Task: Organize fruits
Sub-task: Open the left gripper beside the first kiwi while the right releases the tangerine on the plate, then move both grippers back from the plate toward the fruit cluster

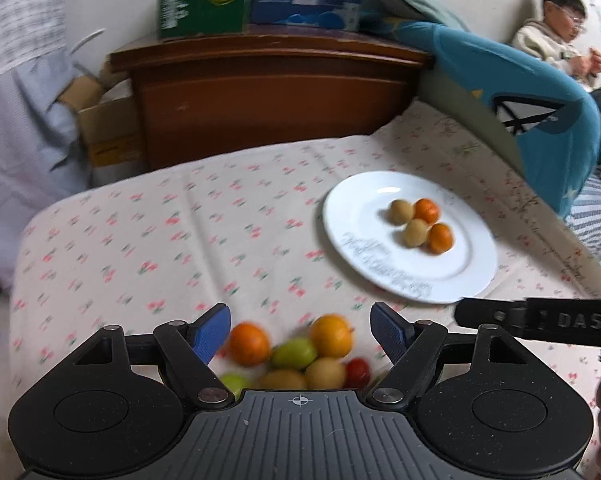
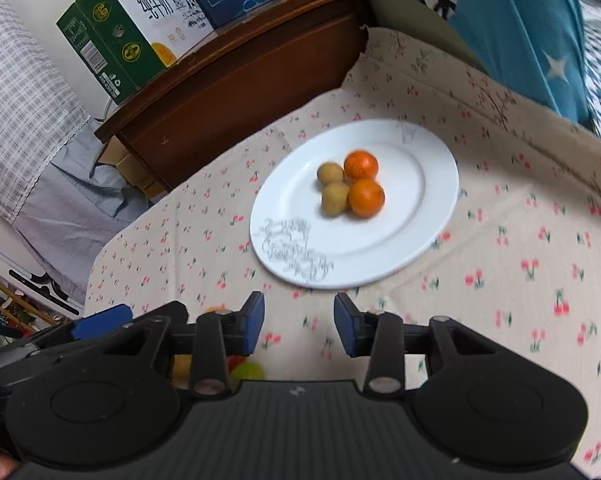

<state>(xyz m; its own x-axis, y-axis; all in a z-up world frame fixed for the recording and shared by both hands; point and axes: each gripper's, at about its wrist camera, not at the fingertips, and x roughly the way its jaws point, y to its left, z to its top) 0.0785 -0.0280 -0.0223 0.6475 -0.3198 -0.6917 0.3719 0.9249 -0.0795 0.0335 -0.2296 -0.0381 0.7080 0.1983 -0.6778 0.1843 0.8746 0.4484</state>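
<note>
While the left gripper (image 1: 300, 330) is hanging jaws-wide over the loose fruit pile (image 1: 296, 354) on the table (image 1: 140, 240), gripping nothing, the right gripper (image 2: 299, 322) is sitting half-spread and empty before the plate (image 2: 420, 220) holding four fruits (image 2: 350, 188).

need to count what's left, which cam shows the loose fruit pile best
The left wrist view: the loose fruit pile lies in plain sight between its open fingers. The right wrist view shows only slivers behind its own gripper linkage.
</note>
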